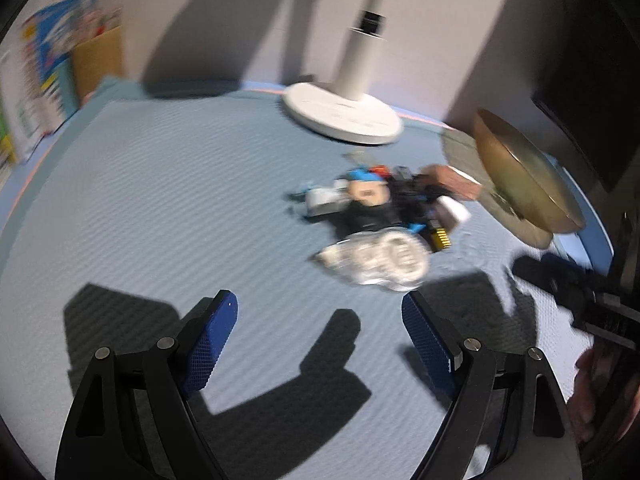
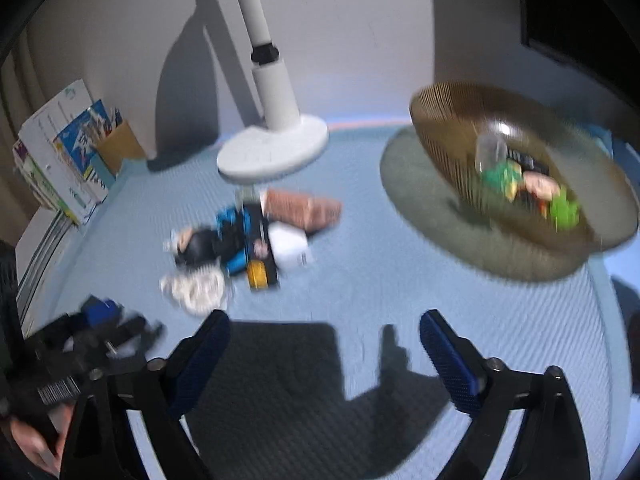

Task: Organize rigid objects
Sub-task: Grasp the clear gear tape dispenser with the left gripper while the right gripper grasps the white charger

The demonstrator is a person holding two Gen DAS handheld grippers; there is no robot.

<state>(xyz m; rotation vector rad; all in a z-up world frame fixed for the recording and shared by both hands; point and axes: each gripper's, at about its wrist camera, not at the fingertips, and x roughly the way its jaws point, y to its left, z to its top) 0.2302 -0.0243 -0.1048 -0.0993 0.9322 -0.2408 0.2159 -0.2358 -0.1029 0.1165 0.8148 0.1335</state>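
Observation:
A blurred pile of small objects (image 1: 384, 208) lies on the blue mat: a toy figure (image 1: 366, 194), a clear packet with white rings (image 1: 380, 260), a brown block (image 1: 454, 182), a black and yellow piece (image 1: 440, 238). The pile also shows in the right wrist view (image 2: 248, 240). A golden bowl (image 2: 520, 160) at the right holds a green toy (image 2: 504, 176) and other items. My left gripper (image 1: 320, 320) is open and empty, short of the pile. My right gripper (image 2: 324, 340) is open and empty, between pile and bowl.
A white lamp base (image 1: 340, 116) with its post stands behind the pile. Books and a cardboard box (image 2: 64, 160) stand at the far left against the wall. The bowl sits on a grey round mat (image 2: 420, 200). The left gripper (image 2: 92, 336) shows low left in the right view.

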